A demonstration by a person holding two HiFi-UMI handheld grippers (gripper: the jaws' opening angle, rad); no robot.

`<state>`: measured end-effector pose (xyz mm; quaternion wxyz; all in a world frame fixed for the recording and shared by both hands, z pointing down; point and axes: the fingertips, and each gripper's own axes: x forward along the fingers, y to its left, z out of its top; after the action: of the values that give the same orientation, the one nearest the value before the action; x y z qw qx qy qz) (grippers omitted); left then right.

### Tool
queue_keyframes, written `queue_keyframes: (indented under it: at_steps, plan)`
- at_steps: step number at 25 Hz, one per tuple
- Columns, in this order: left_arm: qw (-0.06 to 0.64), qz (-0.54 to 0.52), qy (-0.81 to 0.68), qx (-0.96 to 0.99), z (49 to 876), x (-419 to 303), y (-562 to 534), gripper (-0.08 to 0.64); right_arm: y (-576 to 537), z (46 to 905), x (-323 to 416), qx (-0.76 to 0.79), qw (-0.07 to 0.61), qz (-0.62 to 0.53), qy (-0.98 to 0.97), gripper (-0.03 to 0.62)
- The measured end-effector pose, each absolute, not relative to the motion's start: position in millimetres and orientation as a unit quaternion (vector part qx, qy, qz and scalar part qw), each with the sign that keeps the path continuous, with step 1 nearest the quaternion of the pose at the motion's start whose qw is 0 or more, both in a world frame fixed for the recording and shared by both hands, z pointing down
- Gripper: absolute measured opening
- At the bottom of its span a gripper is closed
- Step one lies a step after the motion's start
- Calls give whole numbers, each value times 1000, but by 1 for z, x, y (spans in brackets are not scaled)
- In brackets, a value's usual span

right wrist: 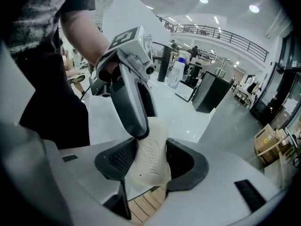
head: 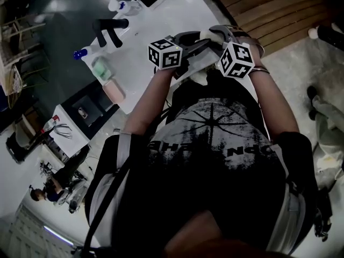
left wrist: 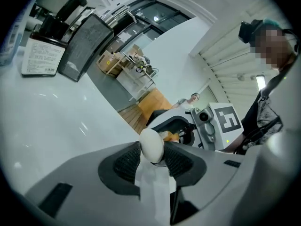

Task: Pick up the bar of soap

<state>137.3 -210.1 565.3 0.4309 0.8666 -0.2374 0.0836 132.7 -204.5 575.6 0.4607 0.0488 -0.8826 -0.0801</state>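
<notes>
Gripping opposite ends, left claw (left wrist: 152,157) and right claw (right wrist: 149,157) each clamp the bar of soap (right wrist: 151,167) between their jaws.

- Setting: large open lab hall. High ceiling with recessed spotlights (right wrist: 203,0); railed mezzanine (right wrist: 221,32) overhead.
- Long glossy white table (head: 161,31) carries a clear bottle (right wrist: 175,72) and a black equipment box (right wrist: 210,91).
- Cardboard boxes (right wrist: 269,145) stacked at the edge of the grey floor (right wrist: 240,121); wooden slat decking (head: 263,9) beside the table.
- Another person (head: 48,192) sits at a separate cluttered station.
</notes>
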Motion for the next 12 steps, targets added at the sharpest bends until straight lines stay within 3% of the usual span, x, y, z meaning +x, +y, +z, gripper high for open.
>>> queue_keyframes:
  at_steps: [12]
  plan:
    - [460,80,-239,852,583,139,-217,166,-211,591,136,28,473,-60,-878,210]
